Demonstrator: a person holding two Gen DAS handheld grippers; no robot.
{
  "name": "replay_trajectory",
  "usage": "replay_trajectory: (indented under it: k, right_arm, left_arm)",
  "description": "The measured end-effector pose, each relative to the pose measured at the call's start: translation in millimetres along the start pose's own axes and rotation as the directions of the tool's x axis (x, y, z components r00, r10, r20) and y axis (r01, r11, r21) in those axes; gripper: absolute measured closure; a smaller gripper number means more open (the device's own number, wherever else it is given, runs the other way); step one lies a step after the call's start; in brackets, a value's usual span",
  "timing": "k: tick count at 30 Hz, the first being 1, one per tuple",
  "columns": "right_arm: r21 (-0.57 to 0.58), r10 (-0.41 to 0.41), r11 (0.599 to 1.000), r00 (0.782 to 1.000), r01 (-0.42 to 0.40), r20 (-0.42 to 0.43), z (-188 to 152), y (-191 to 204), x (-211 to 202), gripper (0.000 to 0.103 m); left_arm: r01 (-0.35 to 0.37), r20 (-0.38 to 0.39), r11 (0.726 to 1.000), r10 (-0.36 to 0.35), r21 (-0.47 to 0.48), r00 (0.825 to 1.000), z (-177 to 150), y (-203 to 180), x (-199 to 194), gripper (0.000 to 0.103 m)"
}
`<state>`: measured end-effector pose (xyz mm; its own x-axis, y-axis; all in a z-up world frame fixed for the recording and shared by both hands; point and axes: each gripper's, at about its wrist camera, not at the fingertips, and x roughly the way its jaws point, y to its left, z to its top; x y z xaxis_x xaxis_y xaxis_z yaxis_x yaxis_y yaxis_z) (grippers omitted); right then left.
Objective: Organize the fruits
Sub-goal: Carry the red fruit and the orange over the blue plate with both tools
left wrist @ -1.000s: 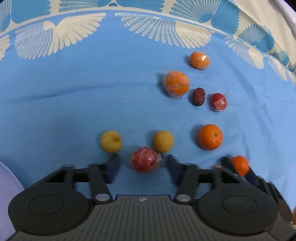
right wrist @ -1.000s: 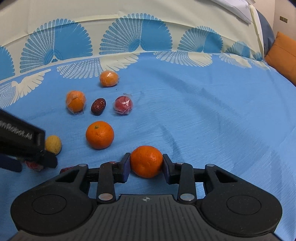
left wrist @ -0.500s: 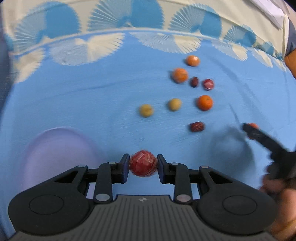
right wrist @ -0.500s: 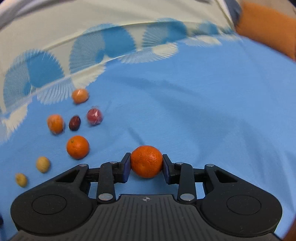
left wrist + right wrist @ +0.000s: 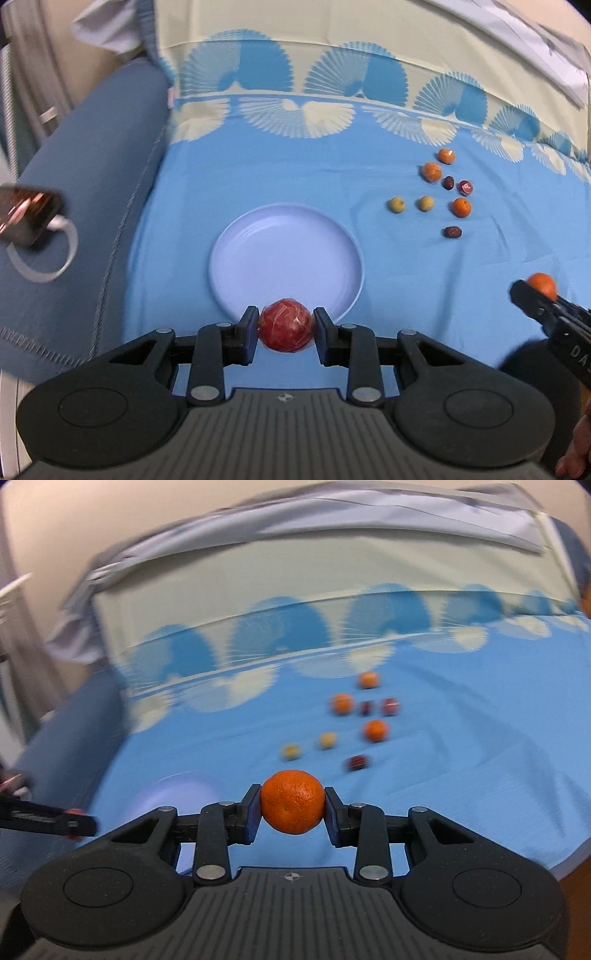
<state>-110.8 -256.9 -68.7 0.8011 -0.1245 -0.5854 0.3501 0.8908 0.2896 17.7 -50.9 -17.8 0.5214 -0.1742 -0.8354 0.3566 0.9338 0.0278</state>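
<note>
My left gripper (image 5: 285,328) is shut on a red fruit in clear wrap (image 5: 286,324), held in the air over the near rim of a pale lilac plate (image 5: 240,258). My right gripper (image 5: 291,808) is shut on an orange mandarin (image 5: 292,800), also lifted; it shows at the right edge of the left wrist view as the right gripper (image 5: 535,295). The plate (image 5: 177,790) lies blurred to the left in the right wrist view. Several loose fruits (image 5: 460,207) stay on the blue cloth at the far right: oranges, two yellow fruits (image 5: 396,204), dark dates (image 5: 452,232).
A blue cloth with a fan-pattern border (image 5: 295,110) covers the surface. A blue sofa arm (image 5: 81,184) runs along the left, with a brown object and a white cable (image 5: 33,229) on it. The left gripper's tip (image 5: 70,823) reaches in at the lower left of the right wrist view.
The left gripper closed on the wrapped red fruit, lifted it and carried it left to the plate. The right gripper rose and pulled back with the mandarin; the loose fruits now look farther away.
</note>
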Motion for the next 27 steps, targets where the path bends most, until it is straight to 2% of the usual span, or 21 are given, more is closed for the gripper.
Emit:
replay_trajectory:
  k: [2, 5, 10, 14, 20, 27]
  right_arm:
    - [-0.038, 0.038, 0.999, 0.999, -0.039, -0.012, -6, 23, -11, 0.067]
    - [-0.073, 0.054, 0.996, 0.998, -0.055, -0.019, -7, 49, -23, 0.067]
    - [-0.117, 0.071, 0.991, 0.997, -0.071, -0.002, -5, 68, -44, 0.067]
    - [-0.176, 0.08, 0.981, 0.997, -0.08, -0.005, -15, 84, -56, 0.067]
    - [-0.2, 0.086, 0.975, 0.995, -0.093, -0.04, -27, 96, -55, 0.067]
    - [-0.203, 0.086, 0.975, 0.995, -0.094, -0.046, -28, 97, -55, 0.067]
  left_arm:
    - [0.012, -0.001, 1.0, -0.012, 0.003, 1.0, -11, 9, -11, 0.069]
    - [0.038, 0.015, 0.999, -0.039, 0.011, 0.999, -25, 20, -32, 0.069]
    - [0.042, 0.089, 0.998, -0.037, -0.05, 0.995, -44, 33, -57, 0.069]
    - [0.048, 0.109, 0.998, -0.044, -0.037, 0.993, -49, 38, -66, 0.069]
    - [0.046, 0.143, 0.998, -0.041, -0.034, 0.989, -54, 41, -75, 0.069]
    - [0.029, 0.144, 0.999, -0.023, -0.045, 0.989, -55, 45, -72, 0.069]
